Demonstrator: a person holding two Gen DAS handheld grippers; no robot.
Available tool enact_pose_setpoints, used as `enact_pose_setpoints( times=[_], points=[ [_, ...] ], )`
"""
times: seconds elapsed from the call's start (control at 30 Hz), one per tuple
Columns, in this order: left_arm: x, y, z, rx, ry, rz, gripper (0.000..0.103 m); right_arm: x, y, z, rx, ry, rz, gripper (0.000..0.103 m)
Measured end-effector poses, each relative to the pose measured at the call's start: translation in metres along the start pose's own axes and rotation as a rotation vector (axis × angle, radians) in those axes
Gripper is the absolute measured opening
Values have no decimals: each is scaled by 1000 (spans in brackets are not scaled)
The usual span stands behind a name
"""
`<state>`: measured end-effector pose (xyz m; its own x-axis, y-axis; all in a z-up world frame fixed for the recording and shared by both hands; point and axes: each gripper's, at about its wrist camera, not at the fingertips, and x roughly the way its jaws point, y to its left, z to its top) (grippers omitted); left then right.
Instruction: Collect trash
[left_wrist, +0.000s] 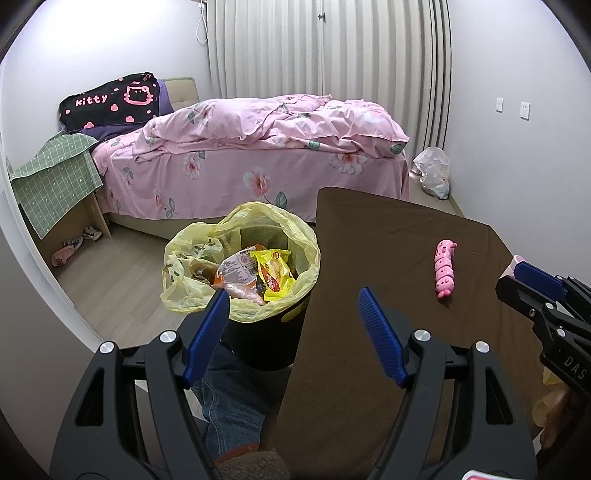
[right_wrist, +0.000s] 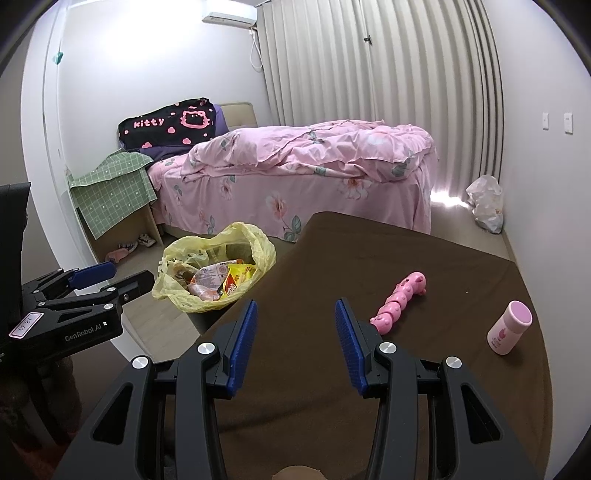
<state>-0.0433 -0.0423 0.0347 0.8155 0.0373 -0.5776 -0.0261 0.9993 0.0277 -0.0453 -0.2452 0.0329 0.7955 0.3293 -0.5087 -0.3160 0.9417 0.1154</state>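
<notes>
Right tongs (right_wrist: 293, 339) seen released, nothing gripped, over brown surface (right_wrist: 424, 387). Left tongs (left_wrist: 291, 325) likewise released, at bin (left_wrist: 258, 347) edge. Wrappers (left_wrist: 271, 277) already held in bin bag. No trash spotted on surface; toy (right_wrist: 400, 297) lies ahead-right of right tongs, long axis diagonal; bottle (right_wrist: 508, 326) farther right.

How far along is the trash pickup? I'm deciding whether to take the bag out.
Mostly done, it seems: snack wrappers already fill the yellow-lined bin. Nothing is in hand; the left gripper and right gripper are both open and empty. On the brown table only a pink toy and a pink bottle remain, neither obviously trash.
</notes>
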Motion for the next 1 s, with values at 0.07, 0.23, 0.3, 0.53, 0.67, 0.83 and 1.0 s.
enact_pose_setpoints(
  times=[0.07, 0.23, 0.3, 0.53, 0.67, 0.83, 1.0],
  points=[
    [0, 0, -1, 0, 0, -1, 69, 0, 1, 0, -3, 1, 1, 41],
    [1, 0, -1, 2, -1, -4, 69, 0, 2, 0, -1, 1, 0, 41],
    [1, 0, -1, 4, -3, -7, 69, 0, 2, 0, -2, 2, 0, 41],
    [2, 1, -1, 3, -1, -11, 69, 0, 2, 0, -2, 3, 0, 41],
    [2, -1, 0, 5, -1, -11, 69, -1, 2, 0, -2, 2, -1, 41],
    [2, 0, -1, 4, -3, -12, 69, -1, 3, 1, -2, 1, -1, 41],
    [4, 1, -1, -3, 8, -17, 69, -1, 2, 1, -3, 3, 0, 41]
  ],
)
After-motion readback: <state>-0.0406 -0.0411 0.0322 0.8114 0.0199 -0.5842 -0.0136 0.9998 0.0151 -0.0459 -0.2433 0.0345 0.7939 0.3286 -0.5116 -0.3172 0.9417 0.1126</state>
